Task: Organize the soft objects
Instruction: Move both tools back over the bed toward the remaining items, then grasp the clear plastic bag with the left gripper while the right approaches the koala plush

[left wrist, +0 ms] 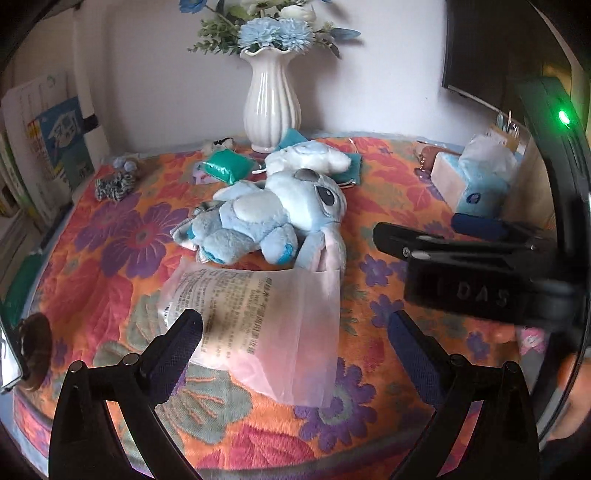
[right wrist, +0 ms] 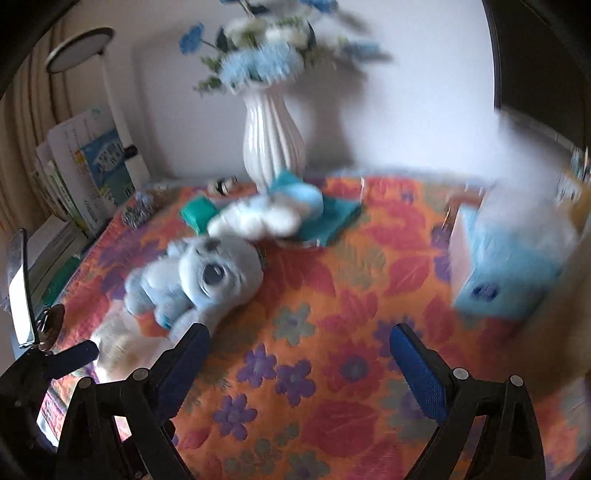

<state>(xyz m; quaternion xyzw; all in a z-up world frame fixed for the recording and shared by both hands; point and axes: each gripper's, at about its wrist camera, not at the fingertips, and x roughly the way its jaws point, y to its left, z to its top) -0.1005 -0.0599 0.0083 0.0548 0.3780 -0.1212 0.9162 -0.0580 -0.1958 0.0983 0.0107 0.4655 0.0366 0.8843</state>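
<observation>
Covering table, flowered cloth (left wrist: 122,258)

Tissue box (right wrist: 513,266) blurred (flowers (left wrist: 273,29) cropped).

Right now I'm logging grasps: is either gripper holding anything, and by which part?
Nothing is held. The left gripper stands open over the plastic bag; the right gripper is open above bare cloth.

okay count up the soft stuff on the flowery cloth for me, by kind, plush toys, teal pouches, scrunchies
Plush toys: 2, the blue plush and the white plush
Teal pouches: 2, one left and one behind the white plush
Scrunchies: 2, striped and pale blue
Total: 6
</observation>
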